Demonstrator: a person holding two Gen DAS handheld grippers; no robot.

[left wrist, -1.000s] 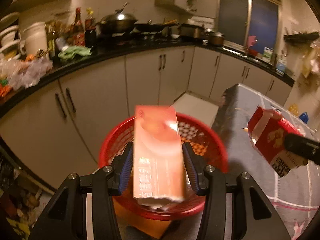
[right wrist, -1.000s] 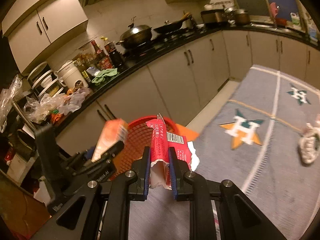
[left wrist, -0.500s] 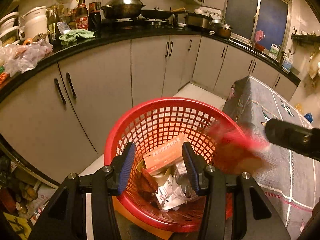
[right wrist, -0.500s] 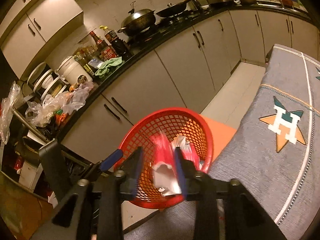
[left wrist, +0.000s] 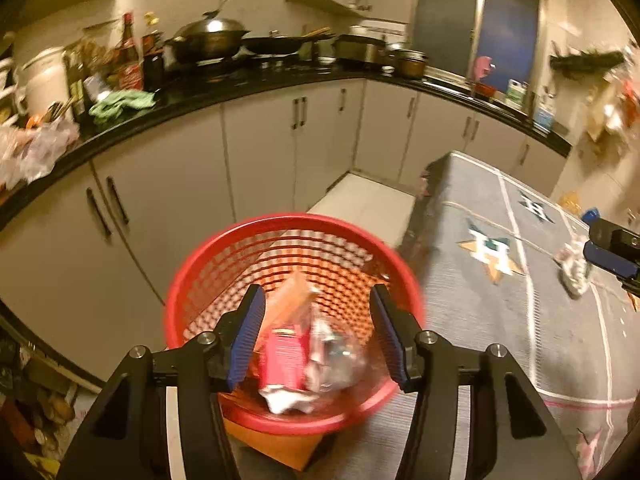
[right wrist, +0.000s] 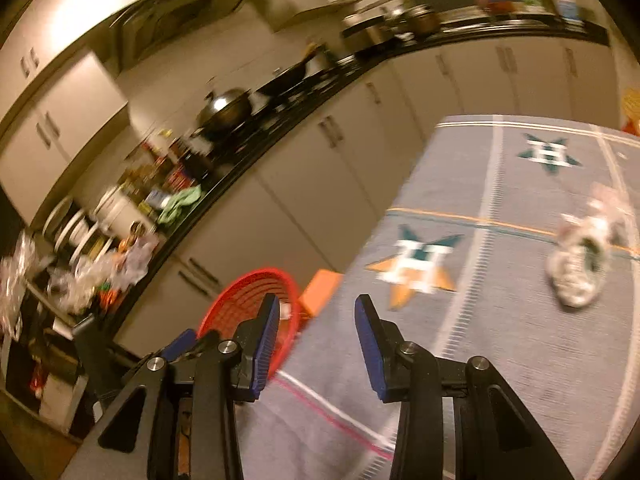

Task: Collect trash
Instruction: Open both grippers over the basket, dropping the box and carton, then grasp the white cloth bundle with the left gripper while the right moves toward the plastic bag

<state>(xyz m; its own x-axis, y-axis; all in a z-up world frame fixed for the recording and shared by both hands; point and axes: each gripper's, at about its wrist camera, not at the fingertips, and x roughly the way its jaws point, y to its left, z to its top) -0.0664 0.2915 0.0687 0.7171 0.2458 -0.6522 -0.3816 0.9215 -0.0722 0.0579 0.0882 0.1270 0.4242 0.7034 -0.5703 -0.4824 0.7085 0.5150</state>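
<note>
Both cartons dropped into red basket (left wrist: pixel 192 280); red carton (left wrist: pixel 282 364) crumpled, blurry; L tongs (left wrist: pixel 316 338) opening, R tongs (right wrist: pixel 316 346) apart, empty.

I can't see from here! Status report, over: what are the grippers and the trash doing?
Left gripper empty, jaws opening over red basket. Right gripper open, empty. Crumpled wrapper on table. Nothing in the way.
</note>
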